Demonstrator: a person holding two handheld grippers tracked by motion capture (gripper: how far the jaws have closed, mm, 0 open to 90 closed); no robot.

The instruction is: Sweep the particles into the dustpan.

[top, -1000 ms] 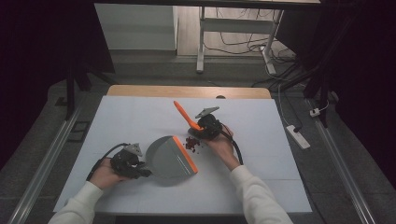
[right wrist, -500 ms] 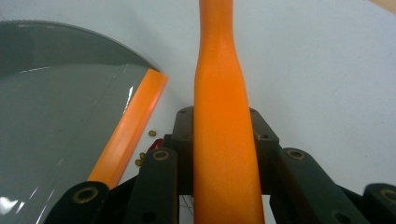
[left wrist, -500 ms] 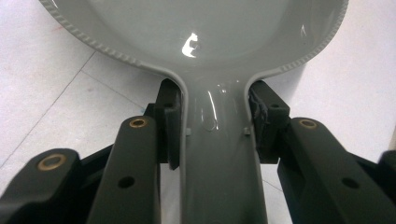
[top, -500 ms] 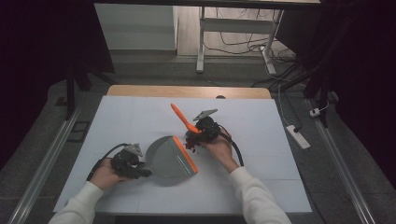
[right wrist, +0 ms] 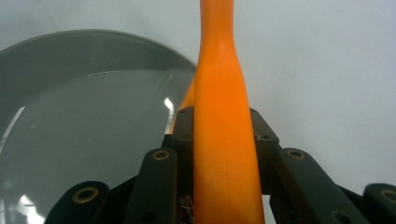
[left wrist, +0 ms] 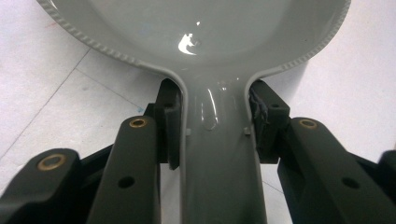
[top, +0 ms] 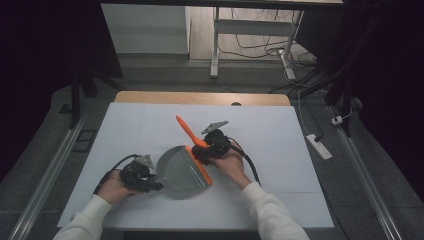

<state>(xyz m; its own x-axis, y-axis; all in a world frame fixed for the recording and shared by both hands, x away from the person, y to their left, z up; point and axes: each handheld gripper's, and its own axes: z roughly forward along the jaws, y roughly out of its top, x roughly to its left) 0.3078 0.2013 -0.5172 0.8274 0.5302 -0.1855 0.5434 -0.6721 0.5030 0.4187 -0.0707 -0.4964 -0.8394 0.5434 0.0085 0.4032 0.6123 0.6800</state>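
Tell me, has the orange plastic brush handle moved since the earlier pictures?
Yes. The orange plastic brush handle moved left along the white table, nearer the grey dustpan.

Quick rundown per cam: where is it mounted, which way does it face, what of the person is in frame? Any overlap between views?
High view: above the person's side, looking forward and down at the table; forearms, hands, left gripper, right gripper.
Left gripper view: on the left gripper, looking along its jaws clamped on the grey dustpan handle.
Right gripper view: on the right gripper, looking along jaws clamped on the orange brush handle.
Shared: the dustpan is in all three.
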